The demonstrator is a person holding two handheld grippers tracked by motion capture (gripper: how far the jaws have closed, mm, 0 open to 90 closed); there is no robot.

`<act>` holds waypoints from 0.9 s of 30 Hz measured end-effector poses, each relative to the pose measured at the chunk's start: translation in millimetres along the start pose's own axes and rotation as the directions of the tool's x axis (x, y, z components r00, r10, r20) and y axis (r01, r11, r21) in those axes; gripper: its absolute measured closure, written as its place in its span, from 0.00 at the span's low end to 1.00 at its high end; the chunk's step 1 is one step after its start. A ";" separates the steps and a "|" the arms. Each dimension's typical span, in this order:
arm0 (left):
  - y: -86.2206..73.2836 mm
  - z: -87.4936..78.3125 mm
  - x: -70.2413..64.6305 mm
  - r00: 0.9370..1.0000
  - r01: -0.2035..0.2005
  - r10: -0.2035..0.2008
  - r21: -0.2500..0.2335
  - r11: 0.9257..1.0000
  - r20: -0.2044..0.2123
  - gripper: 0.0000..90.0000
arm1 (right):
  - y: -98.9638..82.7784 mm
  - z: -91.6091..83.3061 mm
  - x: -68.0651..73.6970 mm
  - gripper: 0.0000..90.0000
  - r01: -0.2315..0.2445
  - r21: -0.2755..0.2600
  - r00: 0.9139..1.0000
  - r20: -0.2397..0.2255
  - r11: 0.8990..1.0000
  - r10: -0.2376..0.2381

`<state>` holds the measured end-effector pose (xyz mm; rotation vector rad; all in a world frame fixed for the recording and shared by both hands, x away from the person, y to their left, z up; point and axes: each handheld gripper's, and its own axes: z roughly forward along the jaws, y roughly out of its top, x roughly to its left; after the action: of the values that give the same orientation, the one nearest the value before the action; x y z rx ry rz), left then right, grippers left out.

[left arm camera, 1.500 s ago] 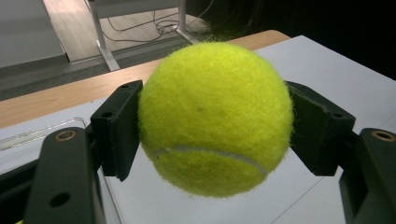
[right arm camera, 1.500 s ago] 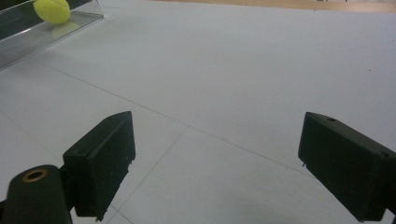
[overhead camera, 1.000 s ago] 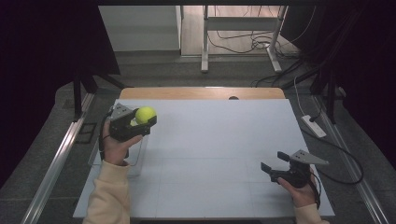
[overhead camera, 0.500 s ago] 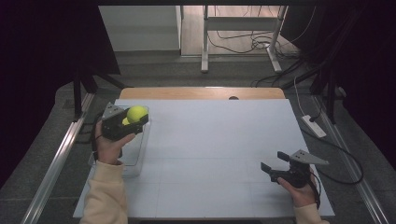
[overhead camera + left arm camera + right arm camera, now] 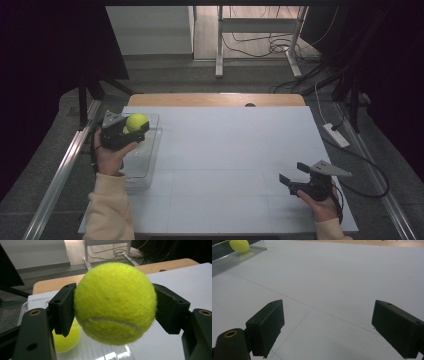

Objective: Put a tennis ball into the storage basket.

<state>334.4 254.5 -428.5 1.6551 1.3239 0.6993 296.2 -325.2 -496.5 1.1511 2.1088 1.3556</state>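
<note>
No writing, label, brand, number or sign can be read anywhere in these views. The tennis ball (image 5: 115,302) clamped in the left gripper (image 5: 113,312) shows only its pale curved seam and yellow felt, with no maker's mark on the side facing the camera, and the second ball (image 5: 66,338) in the clear tray (image 5: 150,165) is likewise bare. The white table (image 5: 235,150), the black pads of the right gripper (image 5: 337,330) and the grey plates atop both grippers carry no print that can be made out

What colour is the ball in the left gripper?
Yellow-green tennis ball with a pale seam, clearest in the left gripper view.
</note>
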 end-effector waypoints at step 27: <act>-7.4 -0.1 17.0 0.997 0.022 -0.018 0.053 0.998 -0.076 0.30 | -0.1 0.9 0.4 0.12 0.001 0.001 1.000 -0.003 1.000 -0.001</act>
<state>335.6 271.2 -436.6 1.6700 1.4228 0.7264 296.5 -324.4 -497.1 1.1489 2.1122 1.3572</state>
